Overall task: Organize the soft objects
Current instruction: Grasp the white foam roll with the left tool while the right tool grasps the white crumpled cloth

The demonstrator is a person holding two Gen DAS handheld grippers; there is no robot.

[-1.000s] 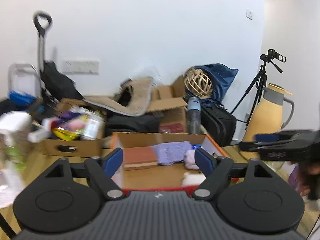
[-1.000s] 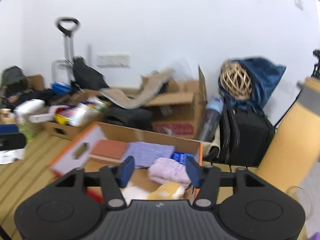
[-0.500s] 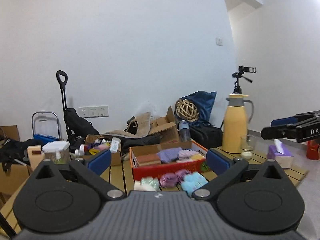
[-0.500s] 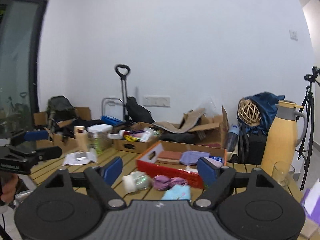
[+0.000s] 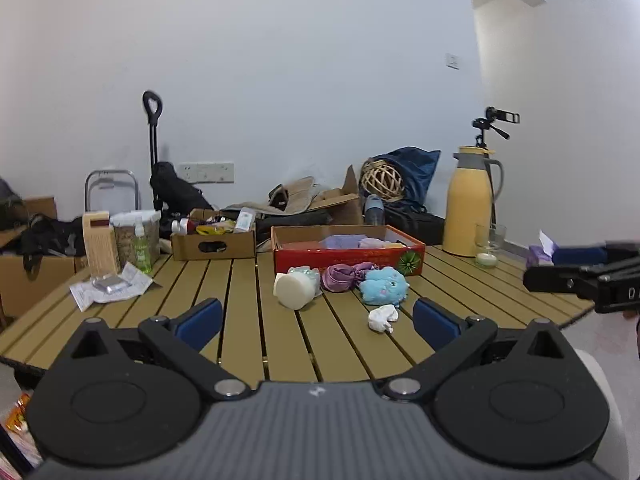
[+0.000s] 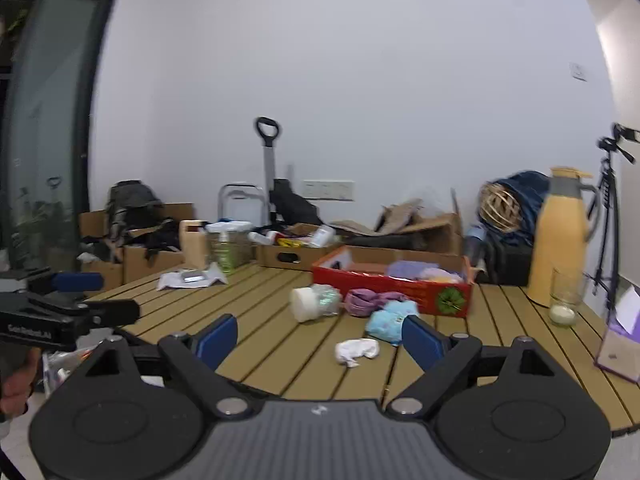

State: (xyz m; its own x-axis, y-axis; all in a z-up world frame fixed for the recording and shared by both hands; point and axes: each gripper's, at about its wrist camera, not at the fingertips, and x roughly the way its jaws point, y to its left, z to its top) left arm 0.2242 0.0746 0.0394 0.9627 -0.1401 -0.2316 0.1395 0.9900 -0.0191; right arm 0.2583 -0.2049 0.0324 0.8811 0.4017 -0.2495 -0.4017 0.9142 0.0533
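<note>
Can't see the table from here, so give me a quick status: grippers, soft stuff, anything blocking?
Left gripper and right gripper open, empty. Four soft items loose before the red box, white cloth nearest. Nothing blocking.

Soft toys point(image 5: 383, 286) before red box point(image 5: 348, 261)

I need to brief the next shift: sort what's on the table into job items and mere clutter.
Job items:
red box
blue plush
purple cloth
white cloth
white roll

Clutter:
yellow jug
glass
cardboard box
green bottle
papers
</note>
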